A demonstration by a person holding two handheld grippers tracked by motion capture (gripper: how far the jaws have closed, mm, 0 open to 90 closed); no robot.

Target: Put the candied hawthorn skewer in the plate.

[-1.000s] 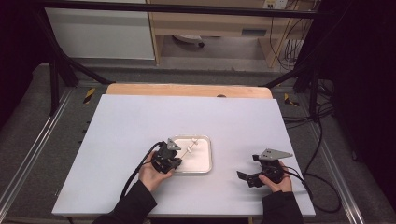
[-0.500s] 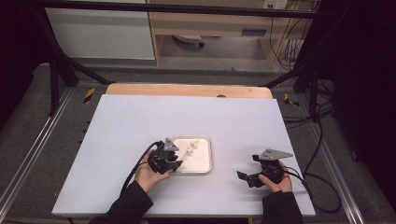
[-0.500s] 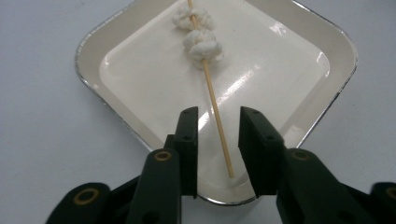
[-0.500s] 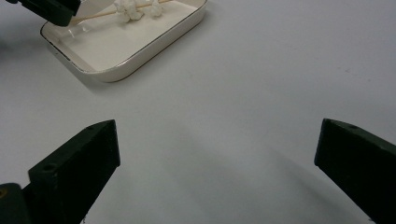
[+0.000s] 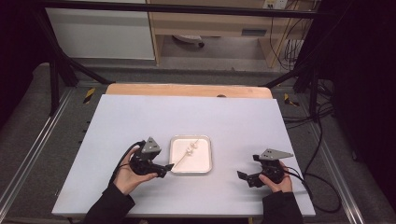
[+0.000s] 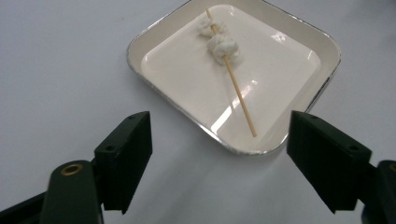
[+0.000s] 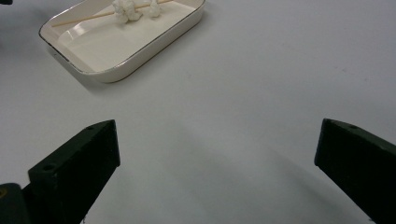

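A small cream tray [image 5: 205,165] with a metal rim sits at the middle of the white table. In it lies a wooden skewer [image 5: 182,161] with two white marshmallows [image 5: 191,149] threaded near its far end. My left gripper [image 5: 164,170] stands open just left of the tray, close to the skewer's bare end. In the left gripper view the tray [image 6: 133,58], skewer [image 6: 238,95] and marshmallows [image 6: 219,39] lie ahead of the open left gripper [image 6: 219,140], which holds nothing. My right gripper [image 5: 247,167] stands open and apart, right of the tray. The right gripper view shows the tray [image 7: 140,60] far off beyond the wide-apart jaws [image 7: 219,149].
The white tabletop [image 5: 140,121] has bare room all around the tray. A wooden strip [image 5: 187,90] runs along its far edge. Cables [image 5: 322,186] trail off the right side, and metal rails flank the table.
My left gripper has drawn back to the left and toward the near edge, off the tray. The skewer stays lying in the tray. The right gripper has not moved.
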